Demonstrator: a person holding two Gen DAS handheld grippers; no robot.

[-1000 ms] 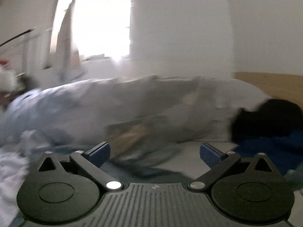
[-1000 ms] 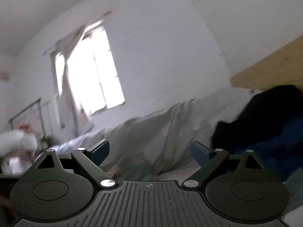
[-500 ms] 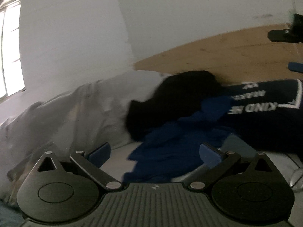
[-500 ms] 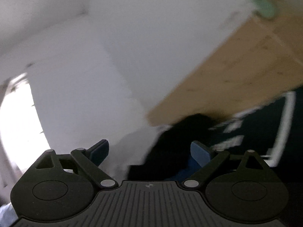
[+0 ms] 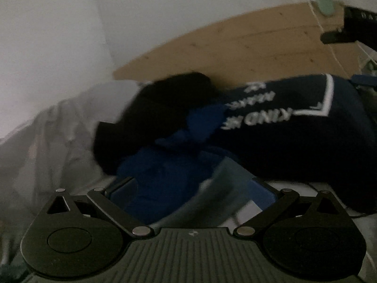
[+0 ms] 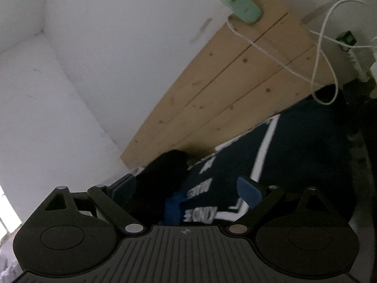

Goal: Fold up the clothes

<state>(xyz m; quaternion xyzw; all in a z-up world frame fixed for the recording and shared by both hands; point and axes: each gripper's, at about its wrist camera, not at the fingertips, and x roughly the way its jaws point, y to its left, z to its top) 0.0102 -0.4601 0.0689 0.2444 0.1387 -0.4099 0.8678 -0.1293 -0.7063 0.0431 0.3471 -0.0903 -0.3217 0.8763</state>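
Observation:
A pile of clothes lies on the bed against a wooden headboard (image 5: 247,47). A navy garment with white lettering and a white stripe (image 5: 294,129) lies at the right, a black garment (image 5: 153,108) in the middle, a bright blue one (image 5: 165,172) in front. My left gripper (image 5: 193,188) is open and empty, just above the blue garment and a grey-green cloth (image 5: 219,195). My right gripper (image 6: 186,188) is open and empty, held above the navy garment (image 6: 294,160) and the black one (image 6: 165,174).
A rumpled white sheet or duvet (image 5: 54,136) lies at the left. White walls meet in a corner behind. A mint-green clip (image 6: 240,7) and white cables (image 6: 325,54) hang over the headboard (image 6: 235,82). A dark object (image 5: 353,26) juts in at the upper right.
Both cameras have swung right, from the window and white bedding to the dark clothes pile and headboard. Both grippers stayed open and empty.

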